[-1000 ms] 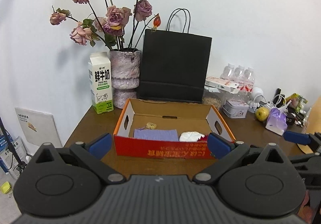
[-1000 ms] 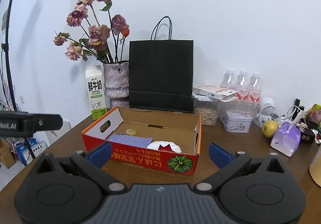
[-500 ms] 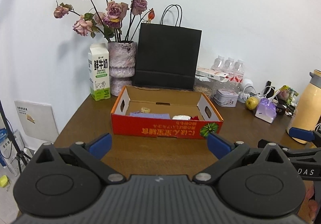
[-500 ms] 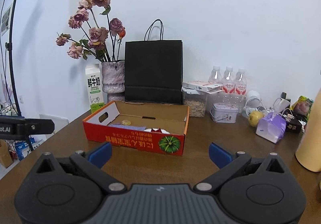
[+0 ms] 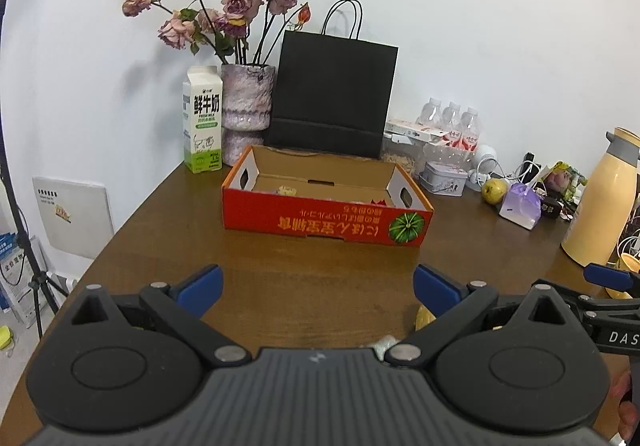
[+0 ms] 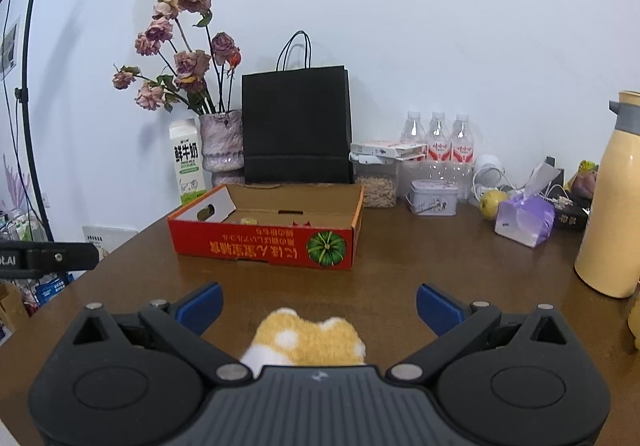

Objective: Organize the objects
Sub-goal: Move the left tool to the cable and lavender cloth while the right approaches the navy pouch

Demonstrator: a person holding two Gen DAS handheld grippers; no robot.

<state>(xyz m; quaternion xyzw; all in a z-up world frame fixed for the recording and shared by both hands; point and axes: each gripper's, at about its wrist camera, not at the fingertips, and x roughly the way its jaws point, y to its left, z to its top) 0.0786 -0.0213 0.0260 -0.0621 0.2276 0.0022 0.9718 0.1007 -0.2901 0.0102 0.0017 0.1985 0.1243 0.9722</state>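
My right wrist view shows a fuzzy yellow item with white spots (image 6: 308,338) lying on the table (image 6: 440,258) between my right gripper's (image 6: 318,304) spread fingers, touching neither blue pad. My left wrist view shows only a yellow sliver of it (image 5: 424,317) beside the right-hand finger, and my right gripper's blue tip (image 5: 608,276) at the frame's right edge. My left gripper (image 5: 318,288) is wide open, holding nothing, over bare table (image 5: 300,266). The red cardboard box (image 5: 324,222) sits ahead of both grippers, well apart, before a black paper bag (image 5: 332,94). Box contents are largely hidden behind its front wall; a small pale lump (image 6: 247,221) shows inside
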